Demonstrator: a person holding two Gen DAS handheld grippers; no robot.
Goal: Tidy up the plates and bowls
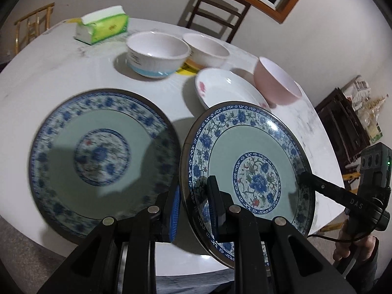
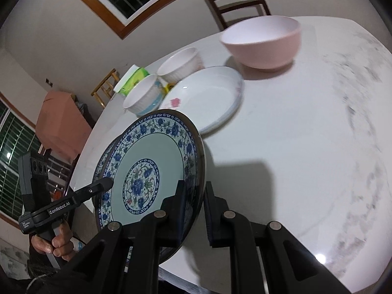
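A blue floral plate hangs tilted above the white table, carried between both grippers. My left gripper is shut on its left rim. My right gripper is shut on the opposite rim of the same plate. A matching second blue plate lies flat on the table just left of the held one. Further back stand a white bowl with a blue base, a second white bowl and a pink bowl. A white plate with pink flowers lies near them.
A green tissue pack lies at the table's far side. A dark wooden chair stands behind the table by the wall. A person's hand holds the left gripper's handle. The table's right part is bare marble.
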